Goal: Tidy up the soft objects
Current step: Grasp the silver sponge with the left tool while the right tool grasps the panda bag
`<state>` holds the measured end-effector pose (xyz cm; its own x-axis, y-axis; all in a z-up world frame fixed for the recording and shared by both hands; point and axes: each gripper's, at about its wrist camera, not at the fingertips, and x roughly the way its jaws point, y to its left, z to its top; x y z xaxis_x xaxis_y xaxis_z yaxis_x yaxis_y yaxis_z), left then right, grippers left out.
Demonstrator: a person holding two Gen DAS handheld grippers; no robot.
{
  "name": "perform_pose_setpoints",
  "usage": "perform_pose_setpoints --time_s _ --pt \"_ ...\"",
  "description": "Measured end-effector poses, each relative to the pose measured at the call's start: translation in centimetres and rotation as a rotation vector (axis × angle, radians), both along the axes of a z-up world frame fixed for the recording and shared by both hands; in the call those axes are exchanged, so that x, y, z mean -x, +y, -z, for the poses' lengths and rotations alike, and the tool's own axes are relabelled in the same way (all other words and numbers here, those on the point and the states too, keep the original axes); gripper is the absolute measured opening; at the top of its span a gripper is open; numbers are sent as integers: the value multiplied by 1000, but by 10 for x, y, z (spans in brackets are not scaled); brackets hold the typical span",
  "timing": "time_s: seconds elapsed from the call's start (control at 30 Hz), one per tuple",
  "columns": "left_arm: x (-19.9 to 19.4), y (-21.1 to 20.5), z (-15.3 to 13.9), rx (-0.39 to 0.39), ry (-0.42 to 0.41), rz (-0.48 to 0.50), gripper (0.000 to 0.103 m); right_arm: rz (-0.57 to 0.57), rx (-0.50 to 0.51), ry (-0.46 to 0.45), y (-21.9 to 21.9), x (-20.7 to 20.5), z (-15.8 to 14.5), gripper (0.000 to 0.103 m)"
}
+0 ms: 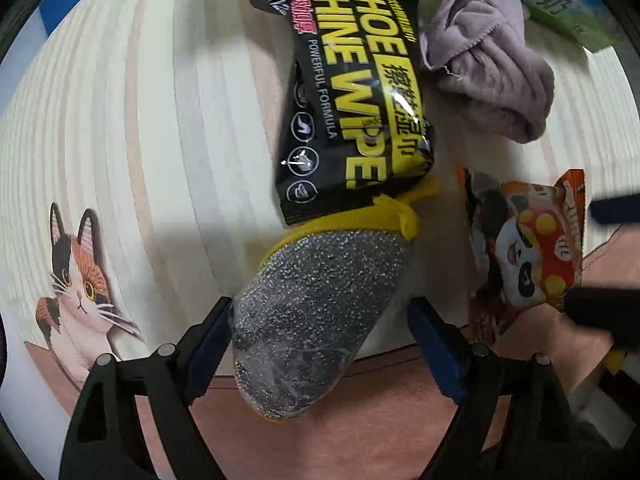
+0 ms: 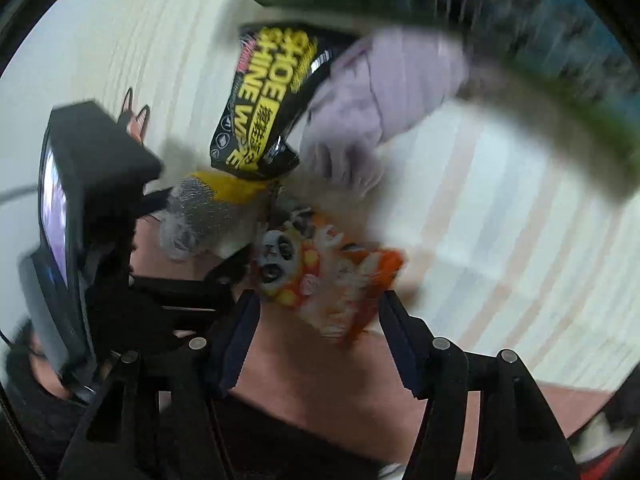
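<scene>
A silver glitter scouring pad with a yellow rim hangs over the table edge, and my left gripper is shut on it, blue pads on either side. Its yellow end lies under a black shoe shine wipes pack. A crumpled lilac cloth rests beside that pack. An orange panda packet sits between the pads of my right gripper. Motion blur hides whether those pads press on it. The right gripper's black fingers also show beside the packet in the left wrist view.
The table wears a cream striped cloth with a calico cat picture. A green printed box stands at the back behind the cloth. Reddish-brown floor lies below the table's near edge.
</scene>
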<state>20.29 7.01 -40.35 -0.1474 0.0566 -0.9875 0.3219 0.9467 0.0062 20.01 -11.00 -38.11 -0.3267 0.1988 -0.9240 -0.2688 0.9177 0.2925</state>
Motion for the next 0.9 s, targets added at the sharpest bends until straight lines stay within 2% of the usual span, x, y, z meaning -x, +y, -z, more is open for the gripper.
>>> perform_pose_setpoints --time_s 0.03,0.1,0.2,0.27,0.3,0.43,0.53,0.6,0.63,0.73,0.8,0.9 --pt "0 0 0 2 -2 7 87 -42 42 -52 1 0 -5 74" --pt "1 3 1 5 -5 12 86 -126 71 -122 7 3 -12 75" --pt "2 9 -1 7 -17 27 75 -250 47 -123 22 10 -10 75" --pt "0 19 -7 15 -35 25 59 -325 55 -131 33 15 -6 75" --pt "1 22 -10 16 -40 20 56 -354 58 -131 36 17 -3 75" --pt "1 54 -9 24 -23 -84 54 -464 65 -112 54 30 17 75" --pt "5 68 -8 35 -5 -149 54 -470 33 -132 60 30 21 74" --pt "7 77 -7 68 22 -210 54 -440 35 -142 60 28 20 70" --pt "8 83 -6 101 39 -257 53 -427 39 -140 61 28 21 65" --pt "12 99 -2 196 102 -401 53 -379 37 -99 57 28 28 64" --pt "15 102 -2 202 101 -430 53 -348 31 -78 48 31 32 64" --pt "19 97 -2 169 87 -410 53 -347 38 -63 33 40 43 64"
